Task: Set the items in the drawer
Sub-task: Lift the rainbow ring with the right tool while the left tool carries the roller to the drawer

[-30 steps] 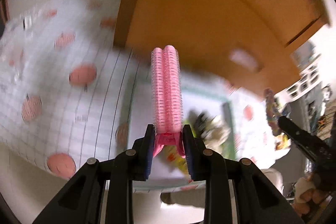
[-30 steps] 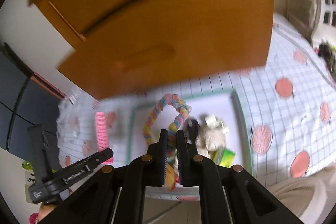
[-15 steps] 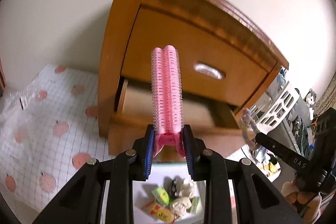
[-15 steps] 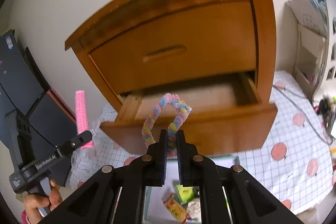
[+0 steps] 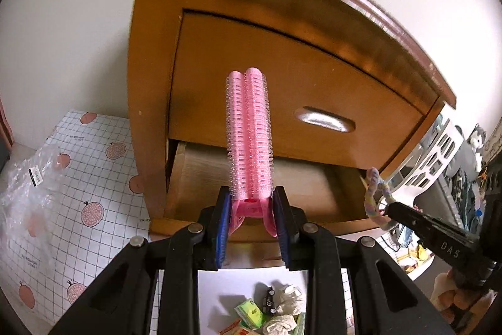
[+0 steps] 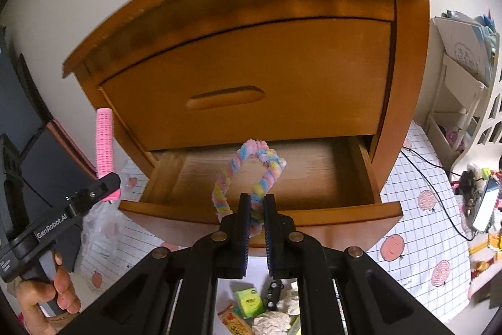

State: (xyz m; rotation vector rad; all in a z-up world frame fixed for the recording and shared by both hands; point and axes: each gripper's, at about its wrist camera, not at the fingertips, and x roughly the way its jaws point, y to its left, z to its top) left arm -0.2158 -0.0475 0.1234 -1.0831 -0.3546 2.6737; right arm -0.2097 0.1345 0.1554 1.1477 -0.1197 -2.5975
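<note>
Wooden nightstand [image 6: 251, 68] with bottom drawer [image 6: 260, 178] open; left gripper [image 5: 252, 225] pinches a pink hair roller [image 5: 248, 134]; right gripper [image 6: 257, 228] clamps a pastel braided loop [image 6: 248, 171].

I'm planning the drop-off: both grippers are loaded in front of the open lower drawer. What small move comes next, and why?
Probably ease the right gripper forward over the open wooden lower drawer before releasing: its pastel braided fuzzy loop sits at the drawer's front edge, and the visible drawer floor looks bare. The left gripper with the pink bristled hair-roller clip can follow.
</note>
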